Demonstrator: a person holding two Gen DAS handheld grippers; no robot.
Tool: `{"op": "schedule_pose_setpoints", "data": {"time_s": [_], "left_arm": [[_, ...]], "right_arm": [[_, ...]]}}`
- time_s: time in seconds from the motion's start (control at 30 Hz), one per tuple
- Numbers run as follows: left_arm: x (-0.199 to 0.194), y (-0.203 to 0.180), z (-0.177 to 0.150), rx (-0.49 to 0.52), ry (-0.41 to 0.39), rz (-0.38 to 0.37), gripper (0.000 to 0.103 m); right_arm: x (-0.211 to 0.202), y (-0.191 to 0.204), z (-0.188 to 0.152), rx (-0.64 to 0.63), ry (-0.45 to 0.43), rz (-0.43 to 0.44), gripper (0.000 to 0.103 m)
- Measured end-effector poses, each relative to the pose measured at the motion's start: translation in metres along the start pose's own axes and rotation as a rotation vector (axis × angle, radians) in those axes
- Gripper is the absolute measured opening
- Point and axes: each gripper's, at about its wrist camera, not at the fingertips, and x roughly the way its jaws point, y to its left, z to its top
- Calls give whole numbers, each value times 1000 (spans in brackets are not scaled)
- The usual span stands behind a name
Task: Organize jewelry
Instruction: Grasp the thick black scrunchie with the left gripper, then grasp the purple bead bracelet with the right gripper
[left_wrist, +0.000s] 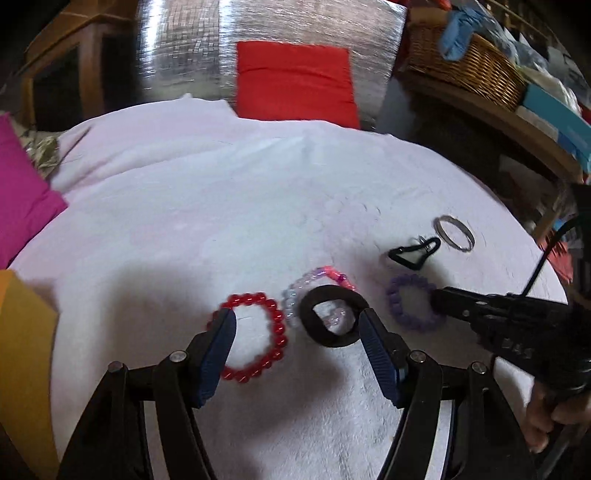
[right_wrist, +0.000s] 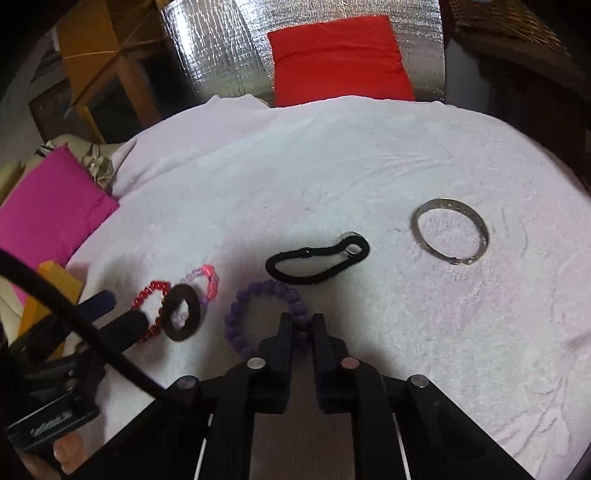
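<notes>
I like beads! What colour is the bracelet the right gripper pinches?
Purple bead bracelet, clearest in the right wrist view.

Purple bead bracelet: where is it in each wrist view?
Left wrist: purple bead bracelet right of centre, its right edge at the tip of the right gripper.
Right wrist: bracelet low centre, its right side pinched between the right gripper's closed fingers.
Shared landmark: black hair tie just beyond it.
</notes>
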Motion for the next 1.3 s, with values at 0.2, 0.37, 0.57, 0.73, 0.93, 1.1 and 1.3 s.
{"op": "schedule_pose_setpoints", "data": {"time_s": [0.2, 0.37, 0.57, 0.73, 0.93, 1.1, 1.3], "left_arm": [[13, -6, 3, 26, 8, -47, 46], [25, -14, 4, 50, 44, -85, 16], [18, -23, 1, 65, 58, -158, 11], [7, -41, -6, 149, 99, -236, 11], [5, -42, -22, 195, 161, -217, 12], [5, -39, -24, 147, 165, -251, 22], [5, -52, -27, 194, 147, -235, 26]], "right_arm": [[-14, -31, -6, 68, 40, -14, 10], [-22, -52, -13, 122, 68, 11, 10], [-22, -51, -12, 116, 78, -2, 10], [-19, -50, -9, 121, 84, 2, 10], [-16, -51, -7, 121, 85, 5, 11], [-14, -49, -7, 113, 77, -5, 11], [-13, -41, -7, 42, 49, -30, 11]]}}
